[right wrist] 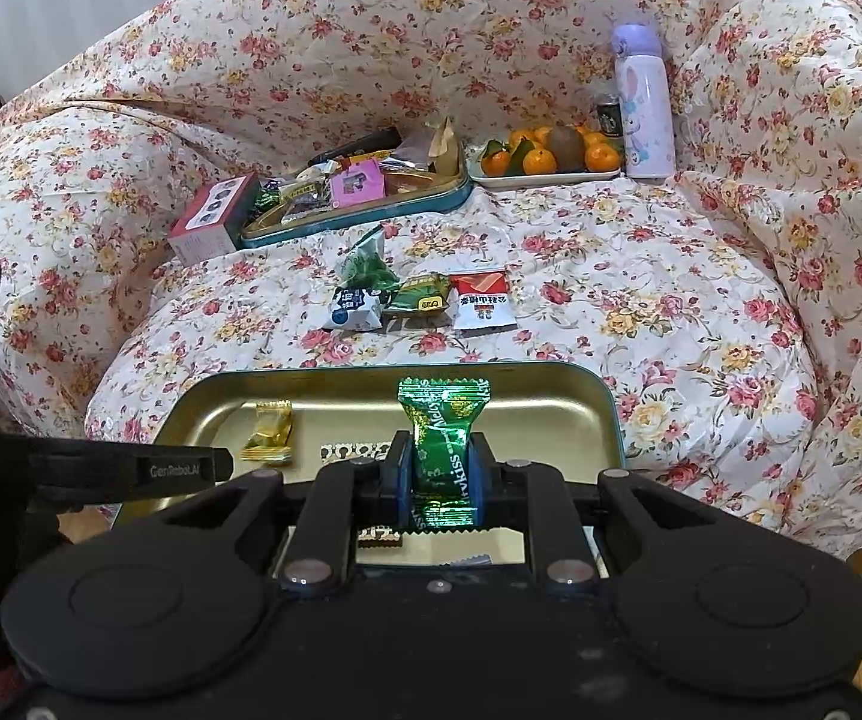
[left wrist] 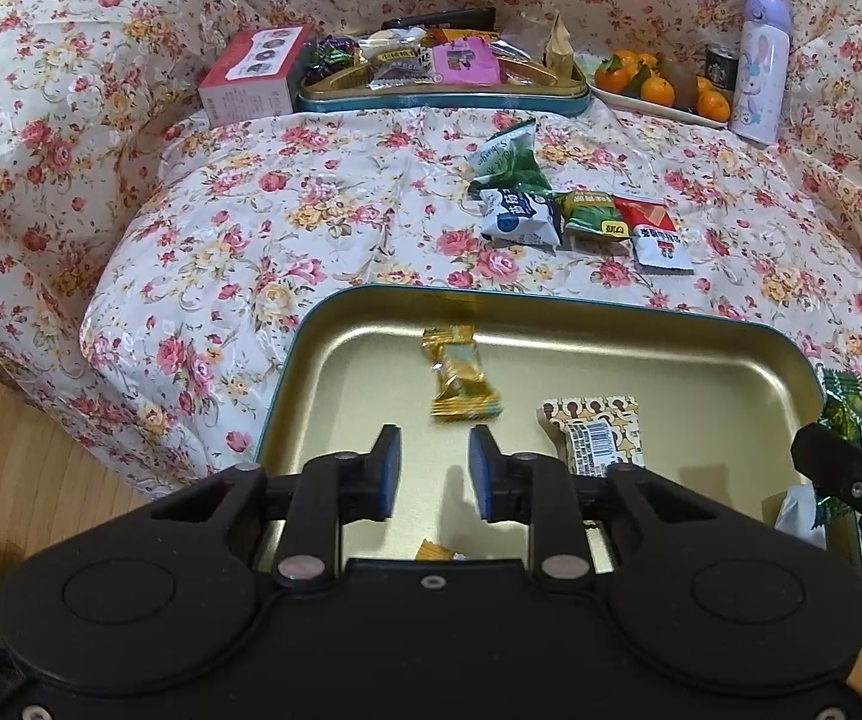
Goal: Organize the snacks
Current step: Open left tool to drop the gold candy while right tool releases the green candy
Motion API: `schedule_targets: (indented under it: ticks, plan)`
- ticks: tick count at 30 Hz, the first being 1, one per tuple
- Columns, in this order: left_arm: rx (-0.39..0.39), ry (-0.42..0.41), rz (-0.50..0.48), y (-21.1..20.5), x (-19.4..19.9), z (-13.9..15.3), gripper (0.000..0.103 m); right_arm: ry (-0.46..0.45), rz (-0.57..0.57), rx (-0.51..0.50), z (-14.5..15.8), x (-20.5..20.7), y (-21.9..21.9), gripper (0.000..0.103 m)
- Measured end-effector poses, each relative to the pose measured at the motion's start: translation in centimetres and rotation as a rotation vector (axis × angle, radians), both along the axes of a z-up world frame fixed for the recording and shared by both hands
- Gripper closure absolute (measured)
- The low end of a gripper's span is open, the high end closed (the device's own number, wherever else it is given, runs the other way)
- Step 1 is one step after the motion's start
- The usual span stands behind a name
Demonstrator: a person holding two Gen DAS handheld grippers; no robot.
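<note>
A gold-lined tin tray (left wrist: pixel 490 300) sits at the front edge of the flowered sofa cover. In it lie a gold-wrapped candy (left wrist: pixel 460 381) and a small patterned box snack (left wrist: pixel 595 435). My left gripper (left wrist: pixel 433 444) hovers over the tray, open, with nothing between its pads; the gold candy lies just beyond its tips. My right gripper (right wrist: pixel 439 450) is shut on a green foil candy (right wrist: pixel 442 414), held upright above the same tray (right wrist: pixel 550 369). Several loose packets lie beyond the tray: a green one (left wrist: pixel 505 159), a white-blue one (left wrist: pixel 520 216) and a red-white one (left wrist: pixel 655 234).
At the back stands a second tin tray (left wrist: pixel 442 99) full of snacks, with a pink box (left wrist: pixel 251 75) on its left. A plate of mandarins (left wrist: pixel 652 87), a small dark can (left wrist: pixel 721 66) and a purple bottle (left wrist: pixel 760 69) stand at the right. Wooden floor (left wrist: pixel 11 450) lies left.
</note>
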State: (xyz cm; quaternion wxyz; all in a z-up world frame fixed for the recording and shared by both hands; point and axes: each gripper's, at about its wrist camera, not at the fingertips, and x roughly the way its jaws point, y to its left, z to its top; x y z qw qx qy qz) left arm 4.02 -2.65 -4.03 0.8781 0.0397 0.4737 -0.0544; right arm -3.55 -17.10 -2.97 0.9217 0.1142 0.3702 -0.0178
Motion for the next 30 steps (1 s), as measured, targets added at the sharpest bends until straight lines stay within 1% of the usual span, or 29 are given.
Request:
schedule_targets:
  ticks: [1, 7, 11, 19, 22, 25, 30]
  plan:
    - [-0.004, -0.003, 0.001, 0.04, -0.04, 0.08, 0.061, 0.001, 0.001, 0.001, -0.03, 0.06, -0.04, 0.083]
    - [0.008, -0.018, 0.006, -0.12, -0.48, 0.2, 0.061, 0.002, 0.001, 0.002, -0.16, 0.23, -0.03, 0.083]
    - [-0.002, -0.01, 0.017, 0.1, -0.63, 0.18, 0.061, 0.002, -0.002, 0.002, -0.24, 0.32, -0.05, 0.083]
    - [0.008, 0.002, 0.022, 0.13, -0.78, -0.09, 0.061, 0.005, -0.012, 0.012, -0.56, 0.55, -0.1, 0.082]
    - [0.007, 0.005, 0.015, -0.02, -0.83, -0.14, 0.061, 0.0, -0.011, 0.015, -0.53, 0.52, -0.12, 0.081]
    - [0.01, 0.006, 0.009, -0.17, -0.92, -0.16, 0.061, -0.008, -0.015, 0.022, -0.45, 0.41, -0.2, 0.074]
    - [0.011, 0.013, 0.005, -0.16, -0.93, -0.24, 0.061, 0.0, -0.007, 0.021, -0.47, 0.34, -0.17, 0.074]
